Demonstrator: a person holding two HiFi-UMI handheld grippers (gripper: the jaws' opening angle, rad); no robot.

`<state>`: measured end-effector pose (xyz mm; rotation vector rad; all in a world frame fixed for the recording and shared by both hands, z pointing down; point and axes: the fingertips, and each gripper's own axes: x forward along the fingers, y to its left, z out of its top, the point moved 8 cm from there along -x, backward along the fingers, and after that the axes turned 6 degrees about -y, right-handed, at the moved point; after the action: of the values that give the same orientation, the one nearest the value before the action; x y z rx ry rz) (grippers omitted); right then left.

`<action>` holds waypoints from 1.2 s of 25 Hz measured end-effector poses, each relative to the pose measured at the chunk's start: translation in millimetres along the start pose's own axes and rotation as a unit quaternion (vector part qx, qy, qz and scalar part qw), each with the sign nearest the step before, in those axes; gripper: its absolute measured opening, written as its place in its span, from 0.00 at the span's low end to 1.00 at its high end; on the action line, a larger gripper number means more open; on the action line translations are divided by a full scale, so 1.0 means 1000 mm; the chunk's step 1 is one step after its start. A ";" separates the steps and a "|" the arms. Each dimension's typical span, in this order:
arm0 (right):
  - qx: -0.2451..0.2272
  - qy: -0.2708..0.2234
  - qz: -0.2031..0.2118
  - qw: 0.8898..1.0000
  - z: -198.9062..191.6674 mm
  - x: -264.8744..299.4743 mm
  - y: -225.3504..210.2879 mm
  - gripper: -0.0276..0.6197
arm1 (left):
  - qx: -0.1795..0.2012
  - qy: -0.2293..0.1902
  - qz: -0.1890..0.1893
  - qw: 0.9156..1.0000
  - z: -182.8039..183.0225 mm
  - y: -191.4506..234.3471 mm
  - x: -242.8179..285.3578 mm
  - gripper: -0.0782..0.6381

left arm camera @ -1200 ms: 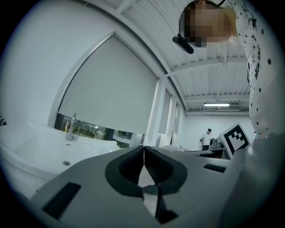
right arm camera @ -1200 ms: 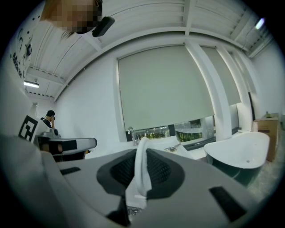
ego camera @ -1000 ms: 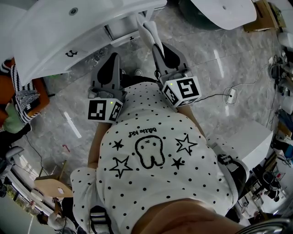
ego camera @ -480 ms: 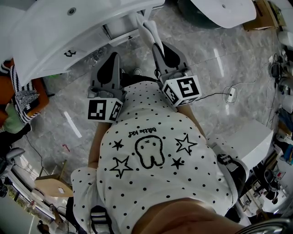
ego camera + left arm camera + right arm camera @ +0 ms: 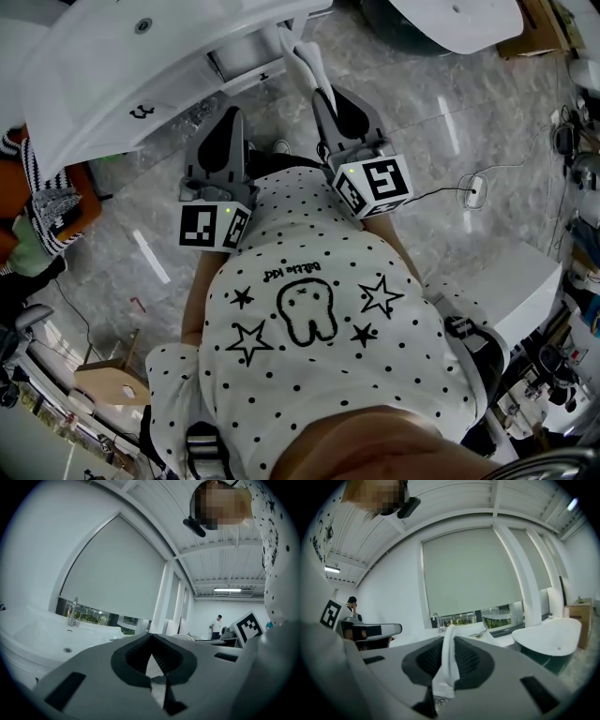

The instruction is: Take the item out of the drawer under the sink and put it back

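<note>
Two grippers point level toward the one sink [image 5: 94, 66]: the left gripper [image 5: 231, 120] pinched closed and empty, the right gripper [image 5: 323, 96] clamping one white cloth [image 5: 302, 64] just beside the sink's front edge.

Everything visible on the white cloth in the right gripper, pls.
The white cloth looks like soft fabric folded into a narrow strip, with a rounded fold along its top. The right gripper is shut on it, pads pressing both sides. It stands edge-up between the jaws, rising past their tips and hanging a little below the pads. In the head view its free end points toward the white sink unit; whether it touches that cannot be told.
</note>
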<state>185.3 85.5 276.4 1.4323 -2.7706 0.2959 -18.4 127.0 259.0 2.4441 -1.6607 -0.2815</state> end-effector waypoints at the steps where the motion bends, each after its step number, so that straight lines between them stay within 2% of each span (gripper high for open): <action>1: 0.000 0.000 0.000 1.000 0.000 0.000 0.000 0.13 | 0.000 0.000 0.000 1.000 0.000 0.000 0.000 0.12; 21: 0.008 0.001 0.005 1.000 0.000 0.003 0.002 0.13 | -0.002 -0.014 0.000 1.000 0.012 0.007 0.002 0.12; 30: 0.009 0.006 0.007 1.000 0.001 0.004 0.002 0.13 | -0.009 -0.023 0.021 0.999 0.015 0.011 0.001 0.12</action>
<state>181.5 82.9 275.4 1.4107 -2.7775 0.3303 -31.8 121.0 246.8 2.4032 -1.7189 -0.3487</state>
